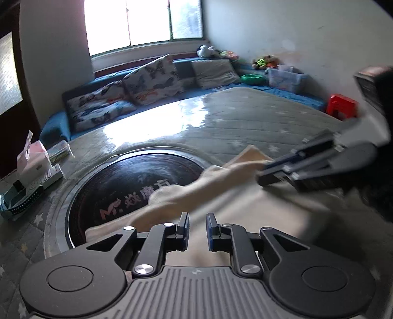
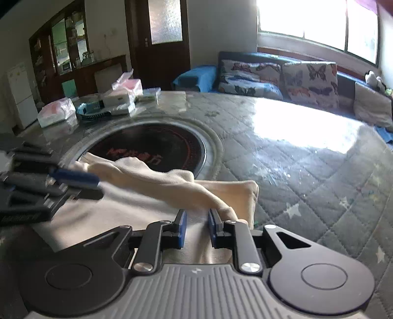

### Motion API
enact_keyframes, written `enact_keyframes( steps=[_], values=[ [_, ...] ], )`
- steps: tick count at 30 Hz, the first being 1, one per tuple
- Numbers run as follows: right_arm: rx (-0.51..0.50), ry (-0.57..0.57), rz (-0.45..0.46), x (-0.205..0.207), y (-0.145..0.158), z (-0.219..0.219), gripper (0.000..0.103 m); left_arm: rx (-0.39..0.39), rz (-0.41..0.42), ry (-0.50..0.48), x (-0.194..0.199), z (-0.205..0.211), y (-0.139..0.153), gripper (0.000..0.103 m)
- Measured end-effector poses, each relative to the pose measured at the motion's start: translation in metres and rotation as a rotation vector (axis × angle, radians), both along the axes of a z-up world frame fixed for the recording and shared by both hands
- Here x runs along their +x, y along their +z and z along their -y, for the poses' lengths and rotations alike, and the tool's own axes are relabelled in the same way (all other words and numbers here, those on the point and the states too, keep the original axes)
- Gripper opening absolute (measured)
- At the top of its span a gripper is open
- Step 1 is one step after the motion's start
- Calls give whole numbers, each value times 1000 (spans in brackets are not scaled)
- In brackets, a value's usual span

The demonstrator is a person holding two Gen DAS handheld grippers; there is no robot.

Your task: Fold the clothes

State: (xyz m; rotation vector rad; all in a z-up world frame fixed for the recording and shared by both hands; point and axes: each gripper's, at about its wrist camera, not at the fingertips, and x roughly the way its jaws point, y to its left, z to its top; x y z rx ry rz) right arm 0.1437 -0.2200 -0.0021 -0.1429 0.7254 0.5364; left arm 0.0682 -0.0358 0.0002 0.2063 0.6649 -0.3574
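Motion blur smears the cream garment [image 1: 221, 196] and the right gripper [image 1: 275, 175]. The left gripper [image 1: 197, 222], at lower centre, gapes narrowly over cloth, gripping nothing; the right likewise.

Cream cloth garment [image 2: 147, 203]: soft, matt, creased.
Grey quilted table cover [image 2: 307, 171]: glossy under clear film.
Round black glass hob [image 1: 127, 186]: smooth, reflective.

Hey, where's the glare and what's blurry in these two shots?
Left wrist view: window blown out, glare on the table cover, right tool smeared. Right wrist view: glare on the table cover, left tool blurred; beige cloth soft.
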Motion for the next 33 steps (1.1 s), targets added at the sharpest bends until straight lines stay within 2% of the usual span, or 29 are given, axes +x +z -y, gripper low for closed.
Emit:
enact_keyframes(
  steps=[7,10,13,19,22,29,33],
  values=[
    [26,94,42,-47,24,-5,18,-35,32,-19,-40,-7,7,16],
    [17,121,47,-66,25,-9,18,-38,53,-29,-52,-5,6,16],
    [6,129,43,-78,21,-11,18,-35,37,-25,-54,-3,0,16],
    [-20,118,13,-82,3,-15,18,-37,0,3,-52,-6,-13,18],
    [-34,121,26,-83,-2,-17,18,-36,0,7,-54,-8,-17,19],
    [-11,96,40,-85,9,-5,18,-55,20,46,-59,-22,-5,19],
    [-22,47,23,-79,5,5,18,-61,4,92,-58,-38,-9,19]
  ],
)
